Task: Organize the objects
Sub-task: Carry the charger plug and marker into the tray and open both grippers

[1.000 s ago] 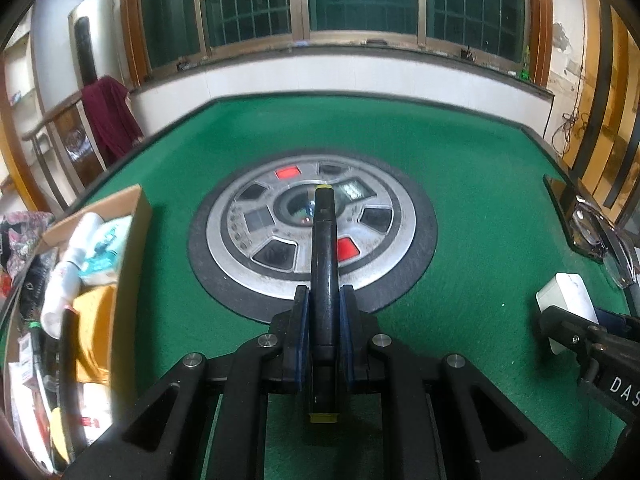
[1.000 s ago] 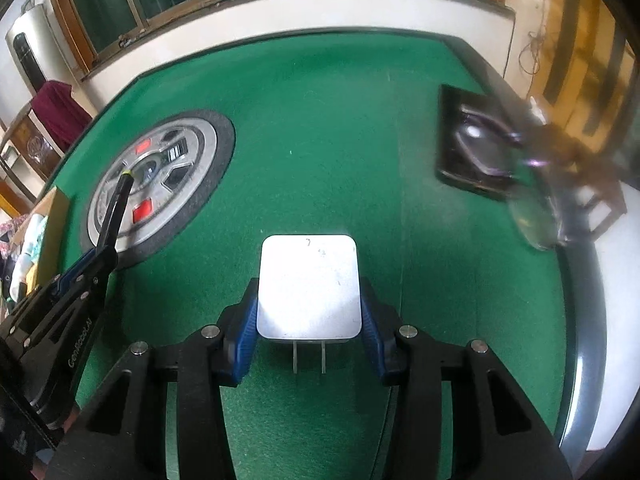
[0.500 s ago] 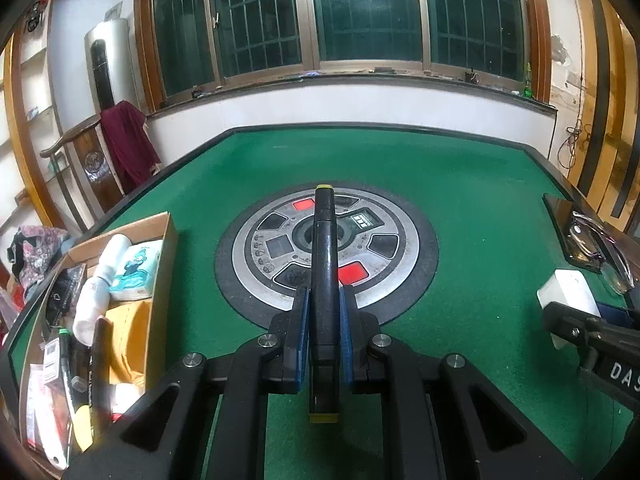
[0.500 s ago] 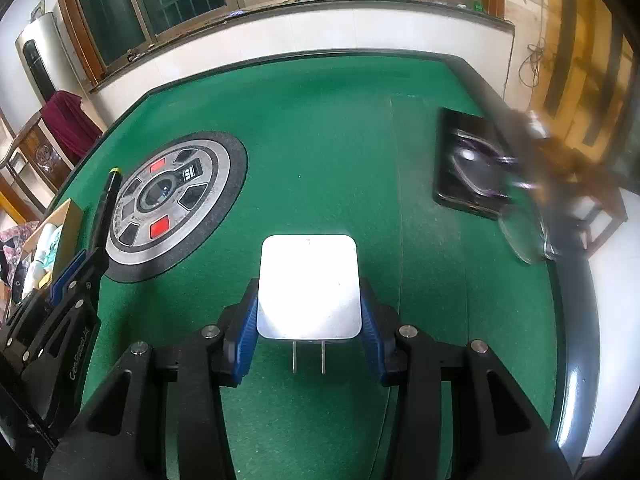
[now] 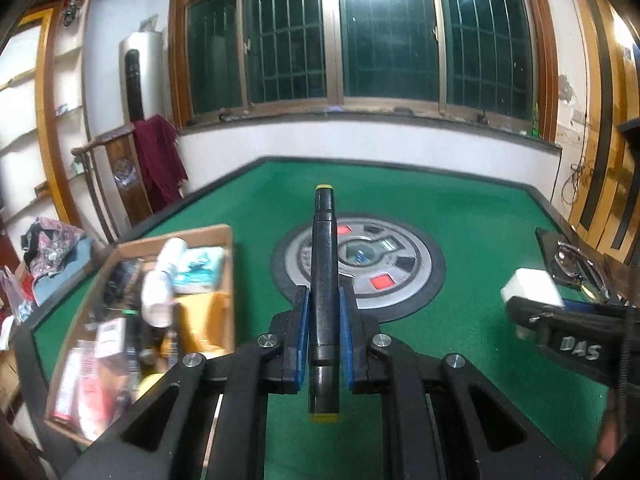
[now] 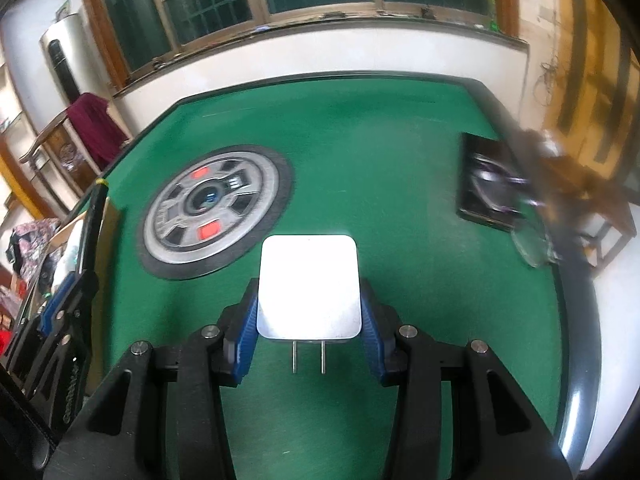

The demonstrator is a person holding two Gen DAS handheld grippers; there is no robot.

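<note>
Across the big green felt-topped table (image 5: 460,216), with its round grey and black control hub (image 5: 384,264) set in the middle, both hands are loaded and clear of the cloth. Off at the table's left edge sits the open brown cardboard box (image 5: 224,272), already crammed with bottles and packets, and that looks like where this is heading. The right gripper (image 6: 309,316) has its blue pads pressed on the sides of a flat white wall charger (image 6: 308,284), prongs pointing back at the camera, a side grip that keeps the smooth block from sliding. The left gripper (image 5: 324,336) is pinched nearly closed on a slim black marker with yellow ends (image 5: 323,280), lengthwise along the fingers, tip forward. Barred dark windows and wood-trimmed walls ring the room.
</note>
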